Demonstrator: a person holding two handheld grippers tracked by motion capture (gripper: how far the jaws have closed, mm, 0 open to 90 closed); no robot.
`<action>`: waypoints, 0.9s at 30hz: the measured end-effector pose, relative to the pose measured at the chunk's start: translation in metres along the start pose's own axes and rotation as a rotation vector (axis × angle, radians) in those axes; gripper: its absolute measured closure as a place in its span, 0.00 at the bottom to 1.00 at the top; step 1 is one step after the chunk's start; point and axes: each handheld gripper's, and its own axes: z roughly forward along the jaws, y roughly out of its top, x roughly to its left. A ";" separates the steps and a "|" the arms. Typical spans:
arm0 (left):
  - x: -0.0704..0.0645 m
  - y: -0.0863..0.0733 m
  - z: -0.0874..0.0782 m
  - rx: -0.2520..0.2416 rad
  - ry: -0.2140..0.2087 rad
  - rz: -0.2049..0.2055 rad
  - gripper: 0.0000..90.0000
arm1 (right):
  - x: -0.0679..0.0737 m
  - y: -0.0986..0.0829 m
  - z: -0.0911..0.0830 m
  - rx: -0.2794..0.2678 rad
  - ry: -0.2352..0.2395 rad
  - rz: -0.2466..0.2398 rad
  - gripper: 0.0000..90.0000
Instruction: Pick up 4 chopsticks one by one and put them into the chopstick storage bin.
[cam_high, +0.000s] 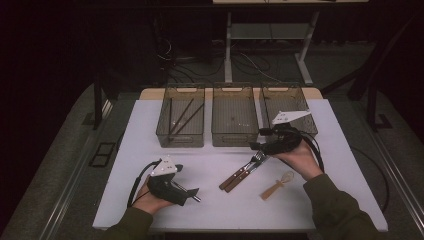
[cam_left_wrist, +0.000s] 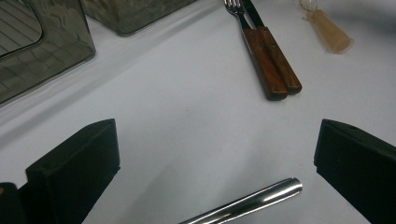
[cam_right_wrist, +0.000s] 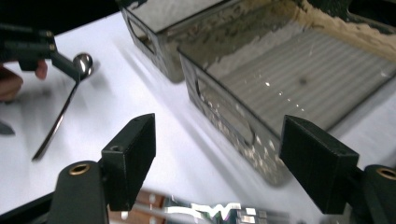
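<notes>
A metal spoon (cam_left_wrist: 252, 200) lies on the white table (cam_high: 215, 200), its handle between the wide-apart jaws of my left gripper (cam_left_wrist: 215, 154), which is open. In the high view that gripper (cam_high: 192, 194) sits at the front left. A fork and a knife (cam_high: 240, 175) with wooden handles lie side by side at mid table. My right gripper (cam_high: 257, 147) is open and hovers over their metal ends, and the fork tines (cam_right_wrist: 210, 212) show low between its jaws. A small whisk (cam_high: 277, 187) with a pale handle lies to the right of them.
Three clear plastic bins stand in a row at the back. The left bin (cam_high: 181, 120) holds several dark sticks. The middle bin (cam_high: 234, 117) looks almost bare. The right bin (cam_high: 285, 100) is partly hidden by my right gripper. Bare table lies between the two grippers.
</notes>
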 end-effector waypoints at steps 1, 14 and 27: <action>0.000 0.000 0.000 0.002 0.001 0.000 0.00 | 0.000 -0.003 -0.002 0.000 -0.003 0.000 0.30; -0.001 0.000 0.000 0.005 0.003 0.008 0.00 | -0.008 -0.044 -0.046 0.004 -0.038 0.026 0.36; -0.002 0.001 -0.001 0.003 0.004 0.014 0.00 | -0.020 -0.092 -0.086 0.031 -0.080 0.076 0.56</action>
